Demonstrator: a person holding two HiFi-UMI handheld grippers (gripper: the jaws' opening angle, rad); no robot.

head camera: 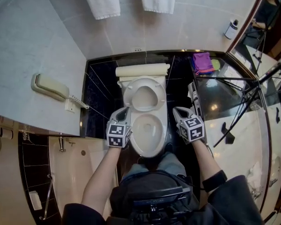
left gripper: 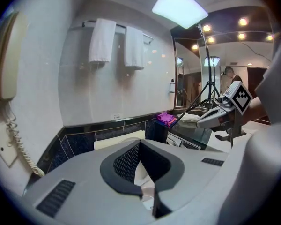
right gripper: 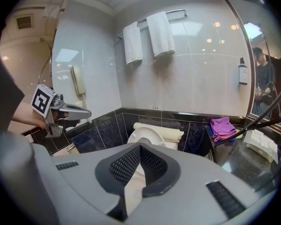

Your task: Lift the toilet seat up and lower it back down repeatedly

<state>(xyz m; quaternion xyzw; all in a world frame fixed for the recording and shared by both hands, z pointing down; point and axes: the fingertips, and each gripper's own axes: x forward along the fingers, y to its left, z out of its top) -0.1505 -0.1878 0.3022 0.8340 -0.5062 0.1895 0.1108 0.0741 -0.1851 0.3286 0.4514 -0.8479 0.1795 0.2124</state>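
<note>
The white toilet (head camera: 149, 136) stands below me with its bowl uncovered. Its seat ring (head camera: 144, 95) is tipped up and leans back toward the cream tank top (head camera: 141, 70); in the right gripper view the raised seat (right gripper: 147, 136) shows upright. My left gripper (head camera: 123, 112) hovers at the bowl's left side and my right gripper (head camera: 180, 111) at its right side, both apart from the toilet. Each looks shut with nothing between its jaws. From the left gripper (left gripper: 147, 191) I see the right gripper (left gripper: 216, 116) as a closed beak. From the right gripper (right gripper: 131, 191) the left gripper (right gripper: 68, 111) looks the same.
A wall phone (head camera: 49, 87) with a coiled cord hangs at the left, above a bathtub (head camera: 79, 168). Two white towels (head camera: 100, 1) hang on the back wall. A purple cloth (head camera: 202, 62) lies on the dark ledge, beside a glass counter and a black tripod (head camera: 243, 102).
</note>
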